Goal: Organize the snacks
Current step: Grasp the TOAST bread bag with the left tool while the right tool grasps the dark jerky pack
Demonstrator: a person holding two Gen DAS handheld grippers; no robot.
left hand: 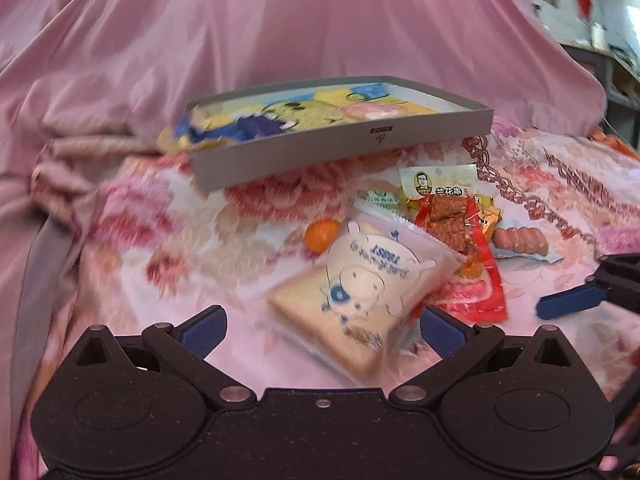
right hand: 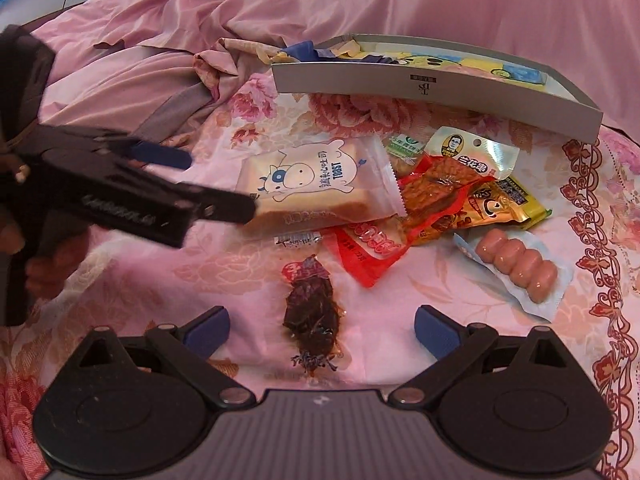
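I am at the picking-up step: my left hand-held gripper (left hand: 322,330), jaws wide and empty, straddles the toast packet (left hand: 360,296) on the bed, my right hand-held gripper (right hand: 322,330) gapes empty over the dark jerky packet (right hand: 314,316), and next I judge I must close on them and carry them to the far grey box (left hand: 340,148).

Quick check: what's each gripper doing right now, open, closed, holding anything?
Left gripper: open, empty, straddling the toast pack.
Right gripper: open, empty, over the dark snack.
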